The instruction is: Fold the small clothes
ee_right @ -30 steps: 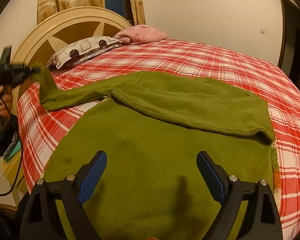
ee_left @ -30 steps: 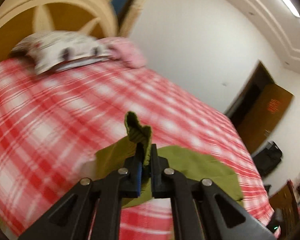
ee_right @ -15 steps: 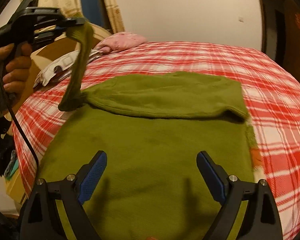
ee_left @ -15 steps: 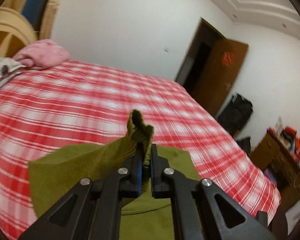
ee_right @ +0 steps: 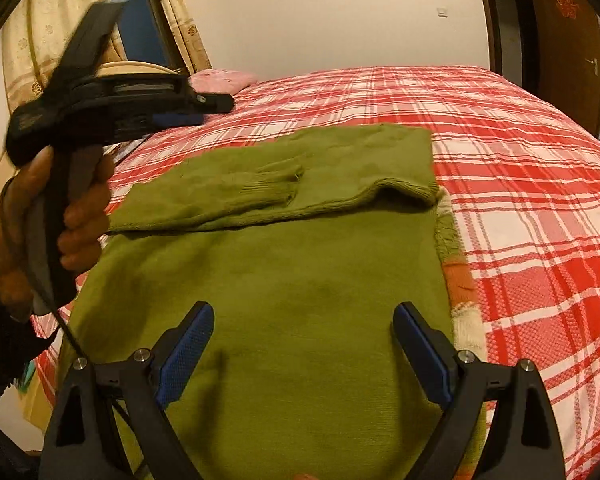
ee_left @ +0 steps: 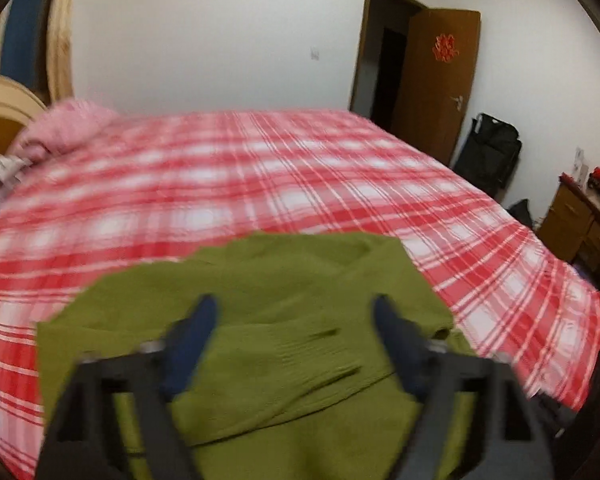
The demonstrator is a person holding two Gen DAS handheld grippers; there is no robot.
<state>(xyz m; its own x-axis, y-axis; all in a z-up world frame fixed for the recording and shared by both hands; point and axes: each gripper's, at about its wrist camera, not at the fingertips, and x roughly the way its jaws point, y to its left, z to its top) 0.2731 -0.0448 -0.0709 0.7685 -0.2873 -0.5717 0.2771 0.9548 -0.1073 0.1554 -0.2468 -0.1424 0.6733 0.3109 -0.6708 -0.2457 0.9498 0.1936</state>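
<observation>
- Left view: sleeve (ee_left: 300,344) has dropped from the left gripper (ee_left: 296,320), whose jaws just opened wide with nothing between; it lies on the sweater (ee_left: 260,280).
- Right view: right gripper (ee_right: 304,320) gapes empty over the sweater at the bed's (ee_right: 540,200) near edge.

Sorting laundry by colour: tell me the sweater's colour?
Olive green sweater, plain knit; it shows best in the right wrist view.

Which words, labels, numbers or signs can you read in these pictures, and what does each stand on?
Red paper ornament on the brown door: perhaps a character, too blurred to read.
Nothing readable on the green sweater, the checked bedspread, or the left tongs and right tongs.
</observation>
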